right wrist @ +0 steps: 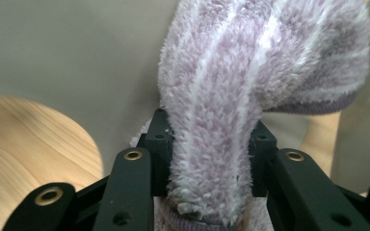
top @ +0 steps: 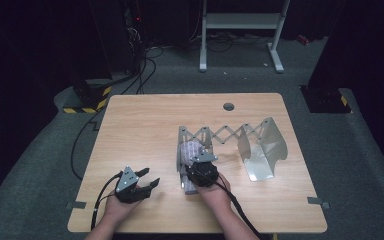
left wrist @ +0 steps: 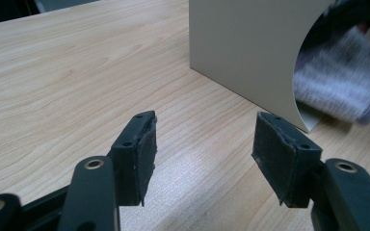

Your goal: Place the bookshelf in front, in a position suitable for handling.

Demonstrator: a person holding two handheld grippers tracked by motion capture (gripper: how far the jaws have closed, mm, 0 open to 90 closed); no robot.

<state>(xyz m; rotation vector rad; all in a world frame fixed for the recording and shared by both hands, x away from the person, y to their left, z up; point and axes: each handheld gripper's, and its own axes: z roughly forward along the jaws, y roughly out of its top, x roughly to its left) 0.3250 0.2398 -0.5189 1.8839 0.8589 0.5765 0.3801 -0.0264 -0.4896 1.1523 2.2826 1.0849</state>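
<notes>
A fluffy lilac-and-white striped sock [right wrist: 231,82] sits between the pads of my right gripper [right wrist: 207,154], which is shut on it. In the high view the right gripper [top: 202,167] holds the sock [top: 189,149] at the left end panel of a grey expanding rack [top: 252,150] on the wooden table. My left gripper [top: 147,179] rests low over the table to the left of the rack. Its jaws stand open with nothing between them [left wrist: 202,154]. Beyond them the left gripper view shows the rack's grey panel [left wrist: 241,48] and the sock [left wrist: 339,82], blurred.
The rack's scissor links [top: 225,135] span from the left panel to a curved right panel [top: 265,155]. A round cable hole [top: 228,106] sits near the table's far edge [top: 195,95]. A white stand frame [top: 240,35] and cables lie on the floor behind.
</notes>
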